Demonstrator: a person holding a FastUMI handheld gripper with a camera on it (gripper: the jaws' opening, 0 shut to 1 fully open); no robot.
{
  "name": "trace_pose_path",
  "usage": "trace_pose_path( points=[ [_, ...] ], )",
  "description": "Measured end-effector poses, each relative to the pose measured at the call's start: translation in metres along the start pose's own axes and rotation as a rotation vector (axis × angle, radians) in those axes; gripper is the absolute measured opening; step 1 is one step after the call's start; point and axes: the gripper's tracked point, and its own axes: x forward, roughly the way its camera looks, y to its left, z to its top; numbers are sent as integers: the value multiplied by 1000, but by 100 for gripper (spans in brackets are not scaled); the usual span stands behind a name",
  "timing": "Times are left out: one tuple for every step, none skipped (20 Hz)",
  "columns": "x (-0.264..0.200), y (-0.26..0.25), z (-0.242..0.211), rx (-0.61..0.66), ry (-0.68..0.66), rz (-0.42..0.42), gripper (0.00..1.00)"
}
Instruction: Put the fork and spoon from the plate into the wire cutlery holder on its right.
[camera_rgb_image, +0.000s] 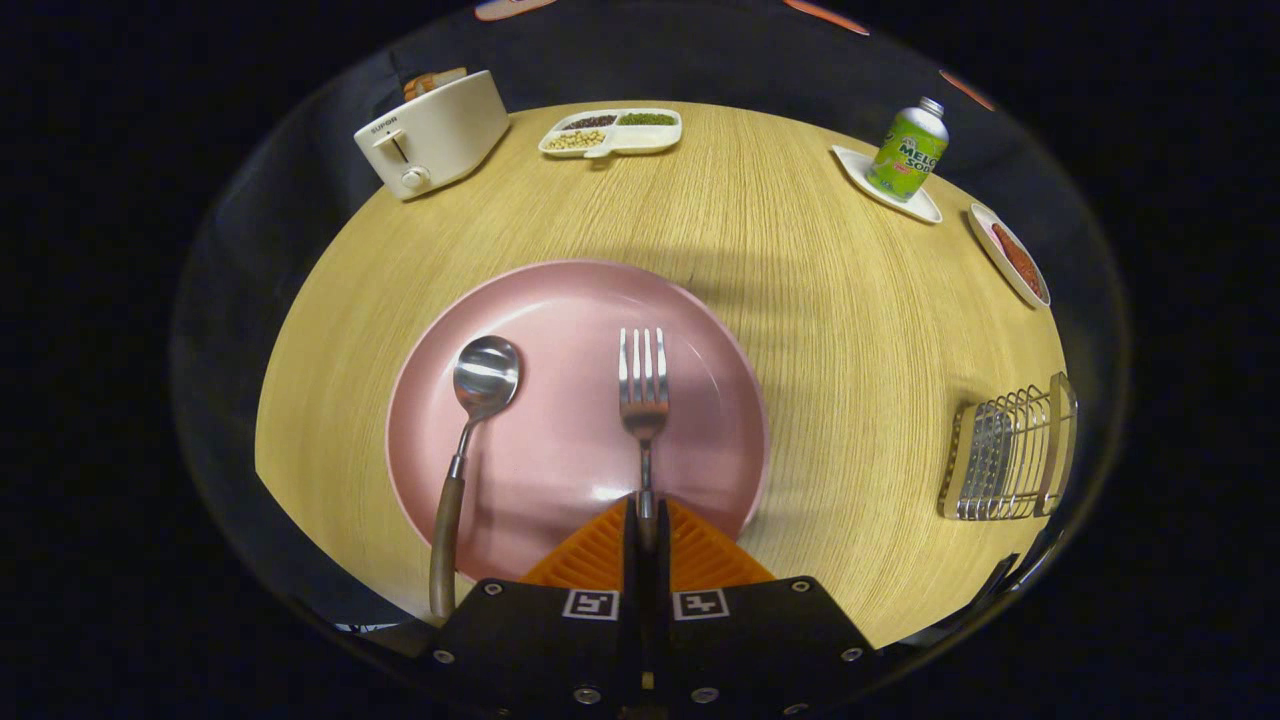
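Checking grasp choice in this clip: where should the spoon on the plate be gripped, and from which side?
Probably by the wooden handle, from above. The spoon lies left of the fork, its handle crossing the pink plate's near rim, so there is likely finger room beneath it. The hand-held gripper is shut on the fork's handle.
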Motion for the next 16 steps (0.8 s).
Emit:
trace_pose_path(
  points=[
    [-4,-2,5,7,-21,2,5],
    [-8,-7,8,9,-42,-7,5],
    [-12,-11,12,12,-63,-6,5],
    [-19,-13,18,29,-91,5,5],
    [-26,-16,25,47,-116,14,5],
    [-32,-21,29,59,-134,14,5],
    [-39,-29,32,70,-152,7,5],
    [-47,-39,36,80,-163,-6,5],
    [-56,-49,37,95,-178,-16,5],
    [-64,-59,40,113,-192,-27,5],
    [-73,-71,43,130,-210,-43,5],
    [-82,-85,46,145,-230,-63,5],
    [-91,-98,48,157,-249,-84,5],
    [-101,-113,49,169,-267,-107,5],
    [-109,-128,51,179,-281,-127,5],
    [-116,-142,53,193,-294,-148,5]
  ],
)
